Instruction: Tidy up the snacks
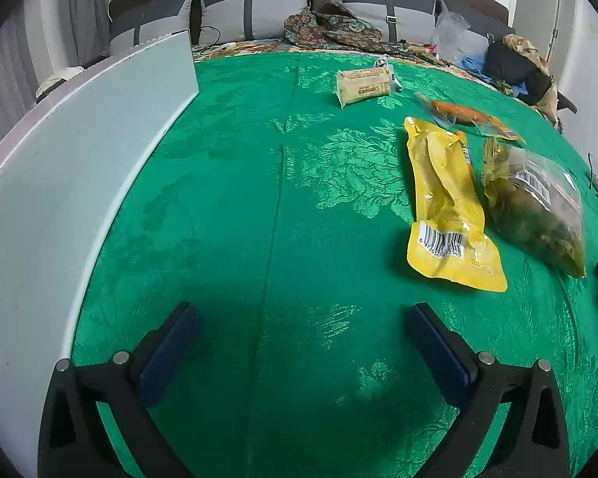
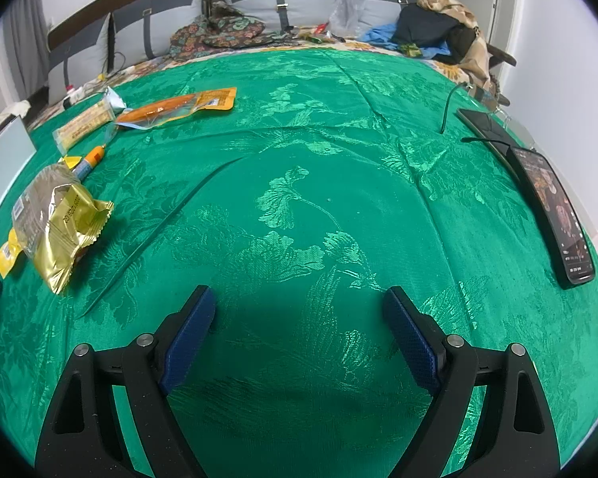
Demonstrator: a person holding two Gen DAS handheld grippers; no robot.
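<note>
Left wrist view: left gripper (image 1: pixel 299 342) points down at a green brocade cloth (image 1: pixel 235 207); jaws stand wide, nothing between them, only bare cloth under the blue pads (image 1: pixel 167 354). A white panel (image 1: pixel 71 167) stands on edge from 8 to 11 o'clock, along the cloth's left border. Snacks lie in a cluster from 1 to 3 o'clock: a yellow pouch (image 1: pixel 446 203) with its barcode end toward the camera; just beside it on the right, touching or slightly overlapping, a clear bag of dark contents (image 1: pixel 538 207); beyond both, an orange packet (image 1: pixel 466 115); at 12 to 1 o'clock, apart from the rest, a pale cracker pack (image 1: pixel 364 85). Grey cushions (image 1: pixel 255 12) and a heap of patterned fabric (image 1: pixel 331 28) sit at 12 o'clock, past the cloth. Right wrist view: right gripper (image 2: pixel 299 322) over the same green brocade cloth (image 2: pixel 339 159); jaws fully spread, empty. All snacks lie to the left, 9 to 11 o'clock: a gold-and-clear bag (image 2: pixel 59 223) nearest, at 9 o'clock, lying on the yellow pouch (image 2: pixel 8 257), of which only a corner shows; a small orange tube (image 2: pixel 89 161) behind it; the cracker pack (image 2: pixel 85 123) and the orange packet (image 2: pixel 179 109) at 10 to 11 o'clock, close together. A dark phone (image 2: pixel 554 215) with a lit screen lies at 3 o'clock near the cloth's right edge, and a black cable (image 2: pixel 450 103) at 2 o'clock.
</note>
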